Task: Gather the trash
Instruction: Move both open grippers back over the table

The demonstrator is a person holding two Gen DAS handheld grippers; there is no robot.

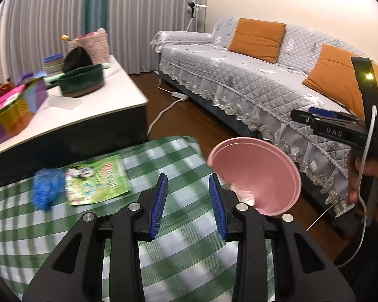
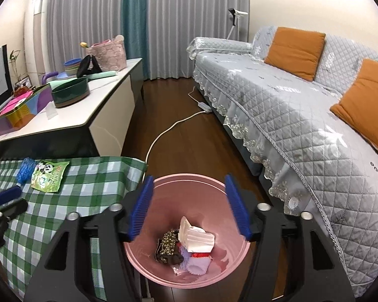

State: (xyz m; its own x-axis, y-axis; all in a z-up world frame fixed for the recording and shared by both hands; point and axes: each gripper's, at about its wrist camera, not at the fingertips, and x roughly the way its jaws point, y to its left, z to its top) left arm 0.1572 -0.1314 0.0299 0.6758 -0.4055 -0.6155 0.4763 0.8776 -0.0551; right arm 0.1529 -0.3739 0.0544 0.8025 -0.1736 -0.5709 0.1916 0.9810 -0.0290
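A pink bin (image 2: 163, 188) stands on the floor beside the checked table; white wrappers, a dark speckled wrapper and a purple paper cup lie at its bottom (image 2: 189, 246). My right gripper (image 2: 189, 206) hangs open above the bin with nothing between its blue pads. My left gripper (image 1: 187, 206) is open and empty over the green checked tablecloth (image 1: 63, 226). Ahead of it to the left lie a green panda snack packet (image 1: 95, 180) and a blue crumpled wad (image 1: 46, 188). The bin (image 1: 257, 173) is at its right, with the right gripper (image 1: 340, 125) above it.
A grey quilted sofa (image 2: 302, 115) with orange cushions runs along the right. A white cabinet (image 2: 70, 115) with a green bowl, coloured boxes and a pink basket stands behind the table. A white cable and power strip (image 2: 204, 107) lie on the wooden floor.
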